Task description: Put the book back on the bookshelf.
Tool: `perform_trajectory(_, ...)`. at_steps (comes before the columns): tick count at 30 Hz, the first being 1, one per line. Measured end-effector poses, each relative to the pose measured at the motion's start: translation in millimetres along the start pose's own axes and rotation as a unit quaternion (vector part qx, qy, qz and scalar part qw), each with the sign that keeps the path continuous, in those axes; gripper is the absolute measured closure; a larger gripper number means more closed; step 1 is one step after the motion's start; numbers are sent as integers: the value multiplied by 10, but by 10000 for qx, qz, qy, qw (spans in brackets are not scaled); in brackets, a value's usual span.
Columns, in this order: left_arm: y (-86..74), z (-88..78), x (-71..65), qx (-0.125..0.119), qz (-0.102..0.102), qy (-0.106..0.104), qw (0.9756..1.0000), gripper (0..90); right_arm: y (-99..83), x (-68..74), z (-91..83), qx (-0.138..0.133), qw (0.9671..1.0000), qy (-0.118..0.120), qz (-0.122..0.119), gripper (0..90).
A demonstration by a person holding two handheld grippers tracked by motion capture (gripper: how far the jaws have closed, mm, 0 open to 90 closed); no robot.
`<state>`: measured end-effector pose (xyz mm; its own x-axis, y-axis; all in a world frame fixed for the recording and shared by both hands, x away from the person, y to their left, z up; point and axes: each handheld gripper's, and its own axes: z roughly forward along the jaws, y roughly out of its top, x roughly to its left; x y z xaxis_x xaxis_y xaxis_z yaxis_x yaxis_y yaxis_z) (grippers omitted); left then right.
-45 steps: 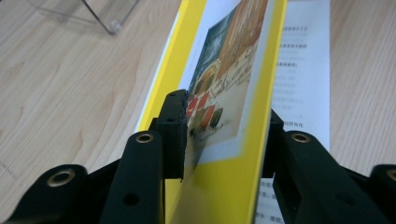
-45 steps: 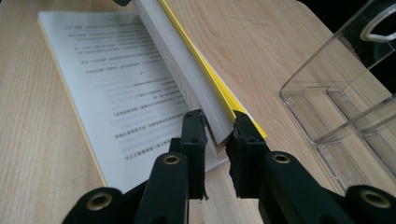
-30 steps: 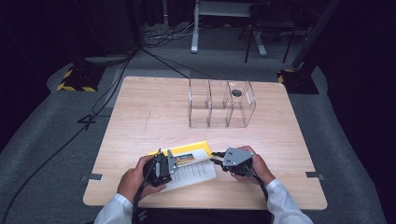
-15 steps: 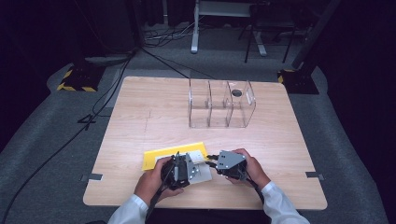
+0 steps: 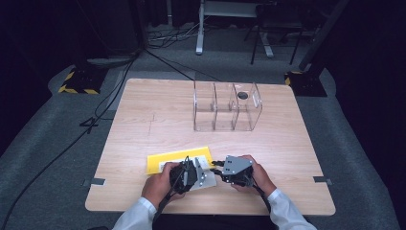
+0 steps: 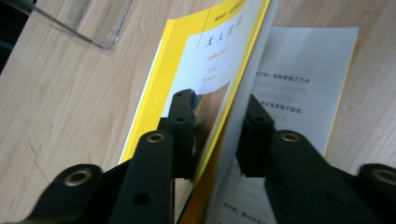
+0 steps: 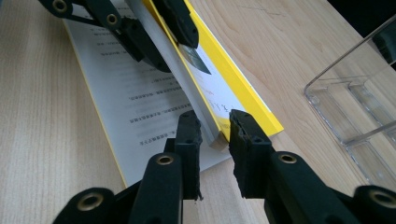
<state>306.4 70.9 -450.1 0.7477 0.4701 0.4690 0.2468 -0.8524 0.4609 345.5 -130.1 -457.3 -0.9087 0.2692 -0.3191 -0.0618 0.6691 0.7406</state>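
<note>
While book (image 7: pixel 224 100) lies open, both tongs seemingly clamp lifted pages, L (image 6: pixel 215 135) just closing, R (image 7: pixel 214 135).

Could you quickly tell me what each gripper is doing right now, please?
Left gripper: has just been closing, clamped on the yellow book's lifted pages.
Right gripper: shut on the book's corner.

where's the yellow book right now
In the high view the yellow book lies at the table's near edge, between the left gripper and right gripper.
</note>
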Motion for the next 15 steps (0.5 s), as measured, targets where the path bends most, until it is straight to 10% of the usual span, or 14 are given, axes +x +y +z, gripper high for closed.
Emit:
perform_trajectory(7, -83, -55, 101, -447, -158, 41, 9989, 814, -78, -122, -80, -54, 9986, -13, 532, 429)
perform_trajectory(15, -152, -219, 287, -1091, -550, 16, 9925, 834, -423, -365, -297, 72, 9912, -381, 1265, 410)
